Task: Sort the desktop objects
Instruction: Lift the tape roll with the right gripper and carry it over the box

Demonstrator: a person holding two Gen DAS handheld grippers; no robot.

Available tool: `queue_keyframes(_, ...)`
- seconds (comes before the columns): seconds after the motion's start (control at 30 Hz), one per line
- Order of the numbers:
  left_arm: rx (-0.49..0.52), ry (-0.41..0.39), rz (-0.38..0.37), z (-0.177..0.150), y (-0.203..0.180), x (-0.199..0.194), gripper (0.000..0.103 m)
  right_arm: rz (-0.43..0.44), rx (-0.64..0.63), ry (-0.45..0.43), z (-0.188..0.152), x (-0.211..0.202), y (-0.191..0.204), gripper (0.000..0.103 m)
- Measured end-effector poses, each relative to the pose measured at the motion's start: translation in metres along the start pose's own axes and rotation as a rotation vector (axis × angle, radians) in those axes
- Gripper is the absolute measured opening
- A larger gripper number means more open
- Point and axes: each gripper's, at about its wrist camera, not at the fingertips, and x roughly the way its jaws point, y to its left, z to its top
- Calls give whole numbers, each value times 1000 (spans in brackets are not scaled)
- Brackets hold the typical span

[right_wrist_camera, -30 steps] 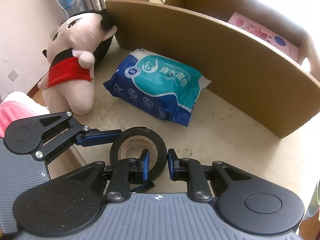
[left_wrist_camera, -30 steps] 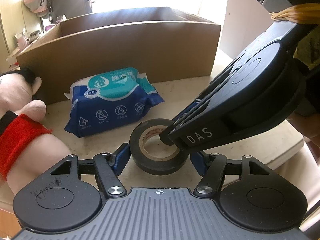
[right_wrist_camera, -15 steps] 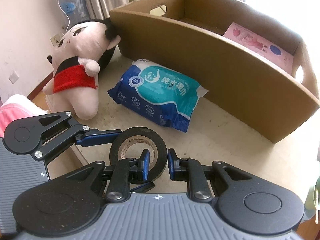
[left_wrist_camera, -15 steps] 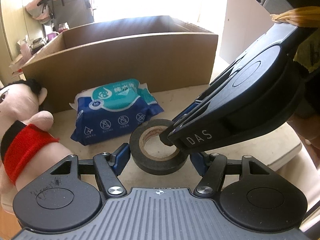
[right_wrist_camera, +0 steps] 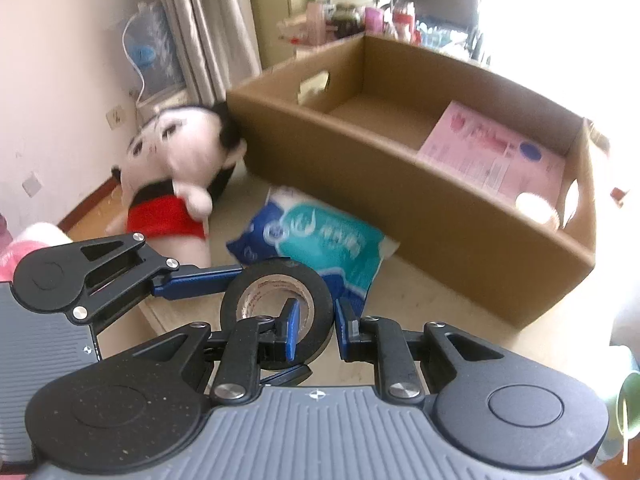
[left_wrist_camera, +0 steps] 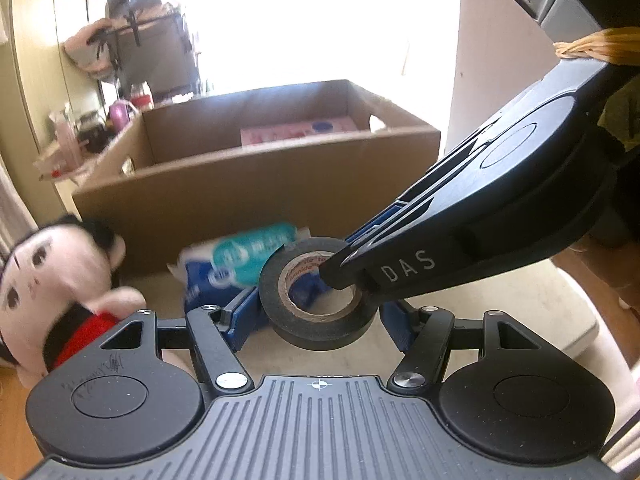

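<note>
One open-topped brown cardboard box (right_wrist_camera: 420, 184) stands on the pale tabletop (right_wrist_camera: 432, 320); it contains one flat pink printed package (right_wrist_camera: 496, 156). One plush doll with black hair and a red garment (right_wrist_camera: 176, 176) lies beside the box's near wall. One blue and teal wet-wipe pack (right_wrist_camera: 320, 240) lies on the tabletop just in front of that wall. One roll of black electrical tape with a tan cardboard core (left_wrist_camera: 320, 292) is held clear of the tabletop, in front of the wipe pack.

Two grippers engage the roll. The left gripper (left_wrist_camera: 320, 312) has its blue fingers at moderate width, clamped on the roll's outer sides. The right gripper (right_wrist_camera: 316, 330) is closed narrow across the roll's wall: one finger inside the core, one on the outer face.
</note>
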Motion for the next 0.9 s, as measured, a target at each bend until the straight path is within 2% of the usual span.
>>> queue_keyframes(0.2,25,-63,19,26,5,-1,65,-12,20,-78,21,-20,-11,20)
queue_keyframes(0.23,30,-72,20,31,6,-1,65,-40,43,-89,25,-22,-12,20)
queue_keyframes(0.33,46,-101,20,46,10,2,65,-52,50,-124,37,-30,-20,20)
queue_keyframes(0.6,129,-143,24,95,17,30,65,-83,70,-181,73,-36,-55,20)
queue_keyframes(0.73,157,-131,9,121,23,54,65,-86,103,-156,97,-25,-84,20)
queue_keyframes(0.9,131,-51,-70,148,38,97,65,-94,187,-59,116,2,-124,20)
